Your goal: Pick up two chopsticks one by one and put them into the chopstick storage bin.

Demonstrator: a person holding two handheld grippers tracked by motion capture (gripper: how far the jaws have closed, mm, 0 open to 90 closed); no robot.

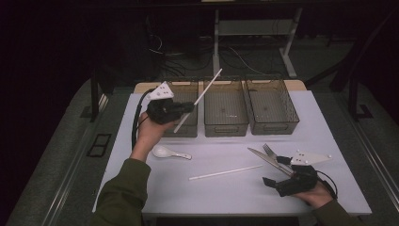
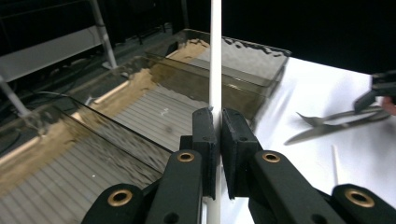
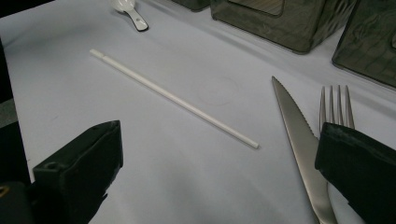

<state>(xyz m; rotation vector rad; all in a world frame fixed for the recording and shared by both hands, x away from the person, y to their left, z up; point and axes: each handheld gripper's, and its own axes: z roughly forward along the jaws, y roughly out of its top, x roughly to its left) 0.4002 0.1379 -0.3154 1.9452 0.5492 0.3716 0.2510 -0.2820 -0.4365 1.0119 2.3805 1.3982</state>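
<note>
My left gripper (image 1: 187, 108) is raised over the left bin (image 1: 184, 109) and is shut on a white straw (image 1: 198, 100), which slants up to the right; the same straw (image 2: 215, 56) runs upright between the pads (image 2: 204, 135) in the left gripper view. A second white straw (image 1: 226, 172) lies flat on the table's middle, also the straw (image 3: 173, 97) in the right gripper view. My right gripper (image 1: 276, 170) rests open near the front right, its jaws wide apart beside a knife (image 1: 266, 158) and fork (image 1: 269, 150). The knife (image 3: 301, 140) lies between the jaws.
Three smoked clear bins stand in a row at the back: left, middle (image 1: 225, 109) and right (image 1: 272, 106). A white spoon (image 1: 167, 152) lies near my left forearm. The white table (image 1: 235, 193) ends close in front of the right hand.
</note>
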